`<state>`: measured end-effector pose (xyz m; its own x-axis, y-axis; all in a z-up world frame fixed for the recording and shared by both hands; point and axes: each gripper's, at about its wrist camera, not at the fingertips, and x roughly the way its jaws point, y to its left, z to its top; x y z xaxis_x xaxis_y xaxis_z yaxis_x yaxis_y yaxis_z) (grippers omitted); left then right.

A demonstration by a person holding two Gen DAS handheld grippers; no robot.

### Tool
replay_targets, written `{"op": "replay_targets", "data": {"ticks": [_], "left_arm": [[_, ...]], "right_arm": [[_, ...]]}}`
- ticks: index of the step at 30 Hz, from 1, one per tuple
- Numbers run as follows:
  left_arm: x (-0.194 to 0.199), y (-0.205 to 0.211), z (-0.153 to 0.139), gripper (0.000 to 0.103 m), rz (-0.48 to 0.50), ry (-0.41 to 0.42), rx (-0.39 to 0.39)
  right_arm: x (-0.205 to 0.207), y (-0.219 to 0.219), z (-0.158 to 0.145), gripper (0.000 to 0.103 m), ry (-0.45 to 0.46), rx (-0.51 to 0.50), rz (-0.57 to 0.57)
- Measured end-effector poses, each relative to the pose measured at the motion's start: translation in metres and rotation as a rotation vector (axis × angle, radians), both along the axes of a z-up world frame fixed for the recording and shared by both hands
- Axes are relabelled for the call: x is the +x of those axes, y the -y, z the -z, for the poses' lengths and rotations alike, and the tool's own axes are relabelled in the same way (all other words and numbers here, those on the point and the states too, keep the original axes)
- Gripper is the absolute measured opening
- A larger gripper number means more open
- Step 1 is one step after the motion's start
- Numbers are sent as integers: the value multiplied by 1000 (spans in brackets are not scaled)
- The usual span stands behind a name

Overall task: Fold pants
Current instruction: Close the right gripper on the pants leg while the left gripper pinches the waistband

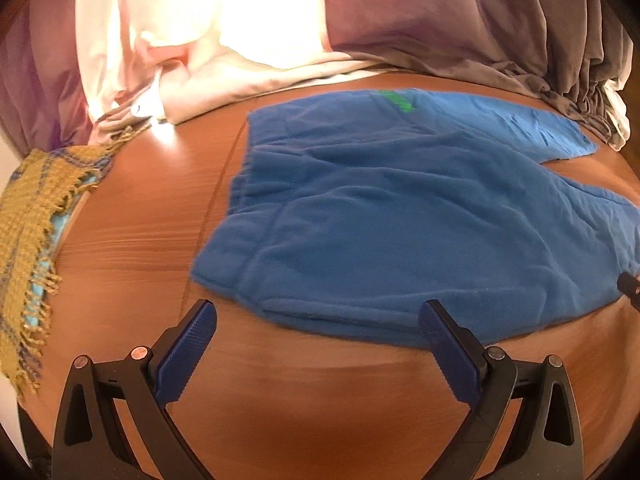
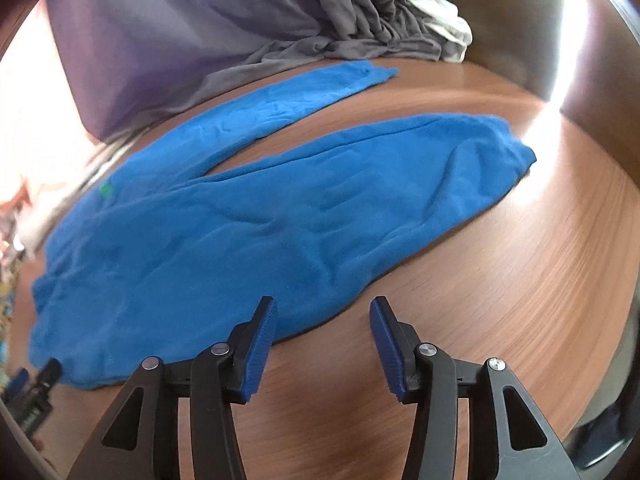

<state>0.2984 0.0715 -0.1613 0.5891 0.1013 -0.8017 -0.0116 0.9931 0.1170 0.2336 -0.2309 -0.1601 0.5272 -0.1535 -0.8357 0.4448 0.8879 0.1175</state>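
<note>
Hovering just short of the near hem, I am keeping my left gripper (image 1: 318, 316) spread wide and empty, its blue ribbed pads straddling the waistband corner of the bright blue fleece pants (image 1: 400, 216) without touching them. My right gripper (image 2: 322, 312) is also gaping with nothing in it, poised above the near edge of the closer leg, one pad over cloth and the other over bare wood. Both are sitting at about the same reach, so neither arm is nearer. The pants are lying flat on the round reddish-brown wooden table (image 1: 132, 240), their long axis running across me: waistband toward my left, two legs splaying out to my right, the far leg parted from the near one. I judge the coming fold is carrying the near leg away from me onto the far one. Beyond, a mustard fringed woven scarf (image 1: 28, 216) is draping over the left rim, and grey-mauve curtains (image 2: 200, 20) are pooling against the far edge.
</note>
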Motion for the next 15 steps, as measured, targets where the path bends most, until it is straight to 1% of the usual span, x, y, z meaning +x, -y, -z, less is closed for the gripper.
{"op": "replay_targets", "data": {"ticks": [4,9,13,15], "left_arm": [[-5,-7,-4,103,-28,15,6],[-1,-7,-1,103,-55,-3,-31],[-2,-2,-4,103,-39,12,-36],[-3,0,-7,103,-31,29,-41]], "right_arm": [[2,-11,-5,49,27,58,-1],[6,-20,-13,49,54,57,-15],[6,-22,-13,49,59,63,-20],[4,-21,-13,49,58,82,-21]]}}
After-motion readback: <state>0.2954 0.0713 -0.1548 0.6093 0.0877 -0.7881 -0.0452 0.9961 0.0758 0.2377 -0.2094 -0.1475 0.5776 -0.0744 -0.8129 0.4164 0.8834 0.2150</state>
